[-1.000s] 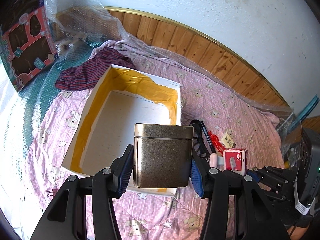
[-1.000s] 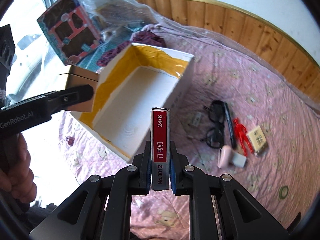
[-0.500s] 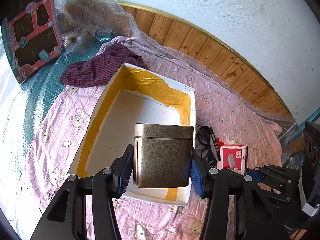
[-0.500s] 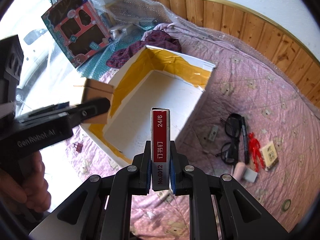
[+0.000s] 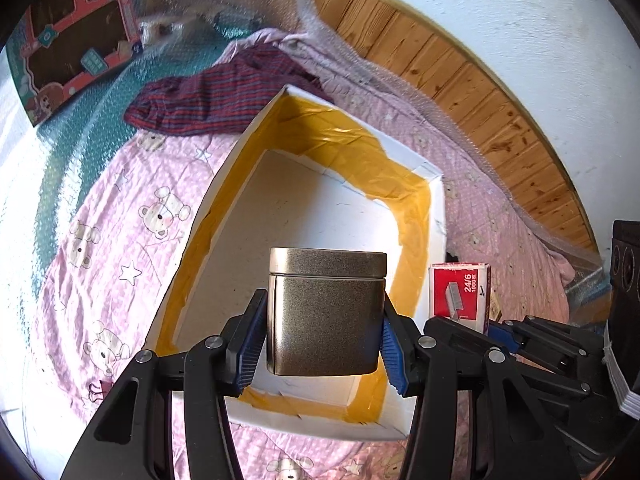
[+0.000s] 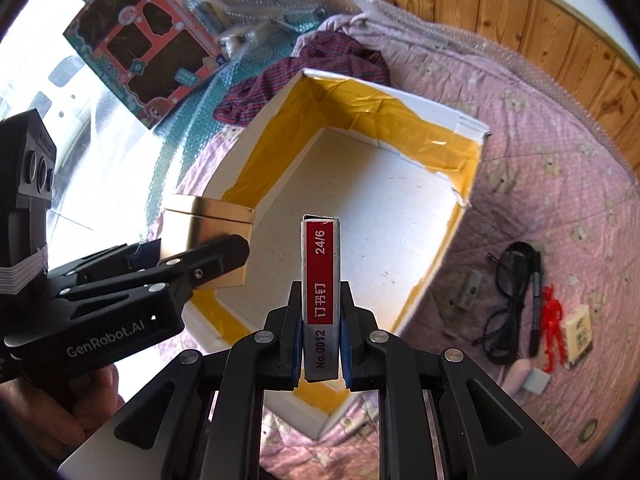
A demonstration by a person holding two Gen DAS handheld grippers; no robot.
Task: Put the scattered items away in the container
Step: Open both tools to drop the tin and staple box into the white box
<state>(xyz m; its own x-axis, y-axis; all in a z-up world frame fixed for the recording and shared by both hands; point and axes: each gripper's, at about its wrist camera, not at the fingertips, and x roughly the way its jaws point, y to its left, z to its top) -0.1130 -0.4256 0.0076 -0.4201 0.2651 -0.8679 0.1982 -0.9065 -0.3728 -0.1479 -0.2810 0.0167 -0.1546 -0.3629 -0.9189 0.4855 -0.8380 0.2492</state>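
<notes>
My left gripper (image 5: 324, 344) is shut on a square bronze metal tin (image 5: 326, 312), held upright above the near end of the open white box (image 5: 436, 216) with yellow-taped inner walls. My right gripper (image 6: 320, 350) is shut on a red and white staple box (image 6: 321, 288), standing on end over the box's near rim (image 6: 424, 296). The staple box (image 5: 460, 290) also shows at the right of the left wrist view, and the tin (image 6: 208, 232) at the left of the right wrist view. The box holds nothing.
On the pink bear-print quilt (image 6: 560, 184) right of the box lie black glasses (image 6: 506, 300), a marker (image 6: 535, 304), a red figure (image 6: 554, 328), a small card, an eraser (image 6: 537, 381) and a pink tube. A striped garment (image 5: 216, 96) and toy package (image 5: 72, 36) lie beyond.
Both grippers have moved forward toward the box with their loads; the tin and the staple box now hang over its near end, and the box looks larger in both views.
</notes>
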